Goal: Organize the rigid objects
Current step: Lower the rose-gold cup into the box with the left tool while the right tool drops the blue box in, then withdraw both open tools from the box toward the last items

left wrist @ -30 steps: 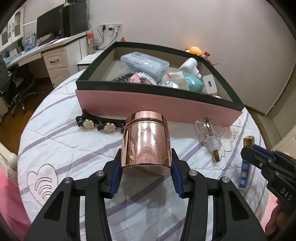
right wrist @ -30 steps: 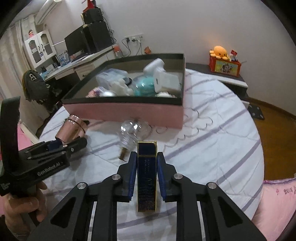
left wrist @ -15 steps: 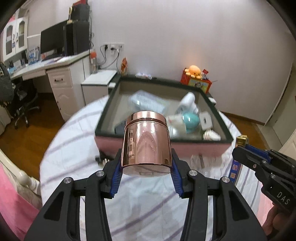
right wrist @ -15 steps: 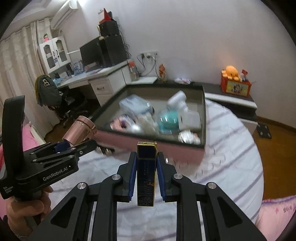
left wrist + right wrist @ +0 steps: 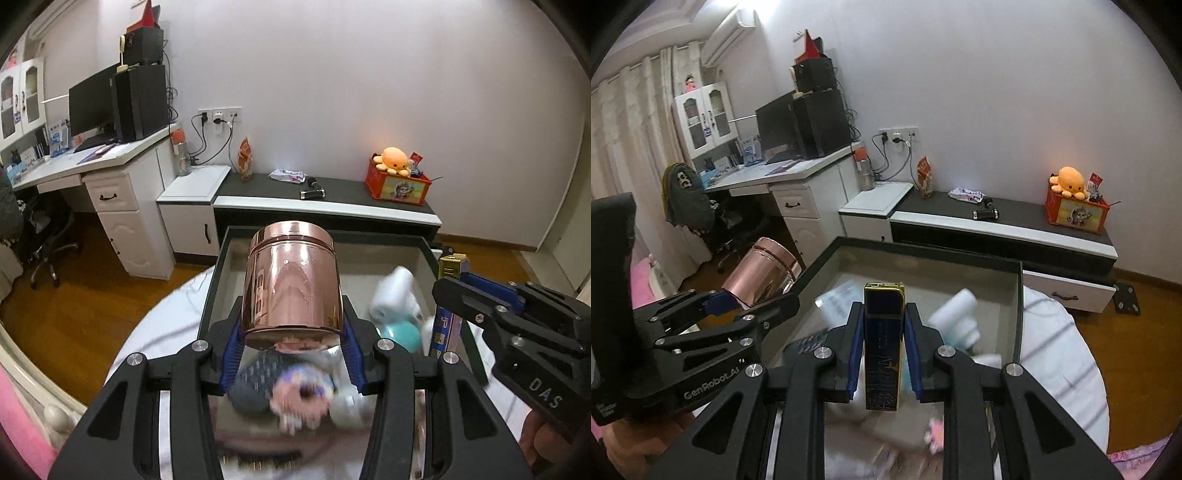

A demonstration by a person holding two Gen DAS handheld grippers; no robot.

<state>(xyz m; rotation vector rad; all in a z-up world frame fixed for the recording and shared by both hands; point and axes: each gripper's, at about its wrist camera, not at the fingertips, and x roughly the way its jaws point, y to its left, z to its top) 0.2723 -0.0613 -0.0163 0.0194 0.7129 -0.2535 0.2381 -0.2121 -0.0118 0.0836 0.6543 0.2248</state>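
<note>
now that both grippers have lifted off the bed to over the box (image 5: 218, 280), left gripper (image 5: 291, 354) clamps the copper jar (image 5: 291, 280), right gripper (image 5: 882, 354) pinches the blue case (image 5: 882, 350); drop spot's probably inside, contents blurry.

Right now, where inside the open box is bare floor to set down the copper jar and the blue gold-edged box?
The far strip of the dark-rimmed open box, beside its back wall, is bare. The near half is crowded, with white bottles at the right.

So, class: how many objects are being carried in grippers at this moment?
2. The rose-gold canister sits between the left gripper fingers, and the navy-and-gold box between the right gripper fingers, both above the open storage box.
</note>
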